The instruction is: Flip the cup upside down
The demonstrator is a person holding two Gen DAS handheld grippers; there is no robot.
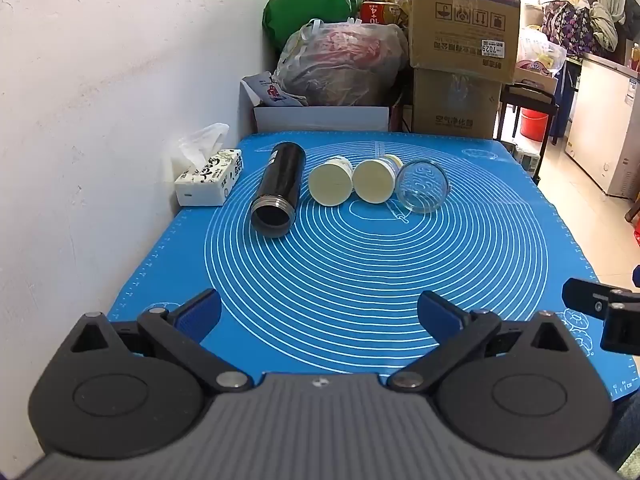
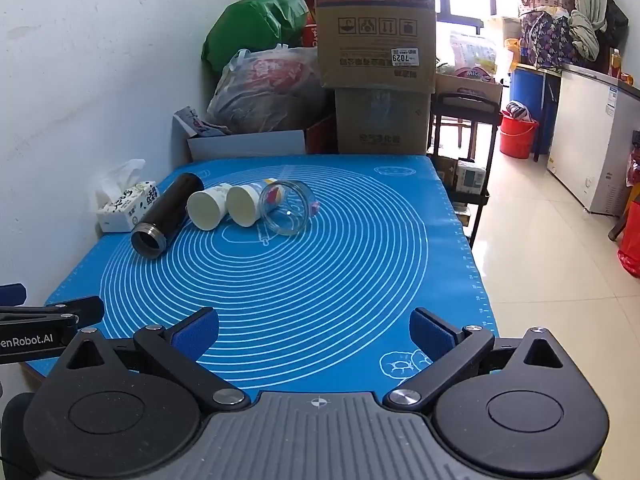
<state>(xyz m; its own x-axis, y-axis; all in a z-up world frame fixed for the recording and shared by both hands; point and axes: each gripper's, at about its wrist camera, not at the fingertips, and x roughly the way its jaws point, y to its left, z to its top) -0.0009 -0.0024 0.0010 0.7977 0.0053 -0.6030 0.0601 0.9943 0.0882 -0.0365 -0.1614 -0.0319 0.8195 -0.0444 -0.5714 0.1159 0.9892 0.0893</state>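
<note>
- From my left wrist view, the right gripper (image 1: pixel 608 312) is cut off by the frame's right edge; I cannot tell how its jaws stand.
- From my right wrist view, the left gripper (image 2: pixel 44 320) is cropped at the left edge.
- The second paper cup (image 1: pixel 374 180) hides part of the glass jar (image 1: pixel 424 186).
- Print on the tissue box (image 1: pixel 210 178) is too small to read.

Blue mat (image 1: pixel 460 280) (white concentric rings), black flask (image 1: pixel 278 188), cream cups (image 1: pixel 331 182)
</note>
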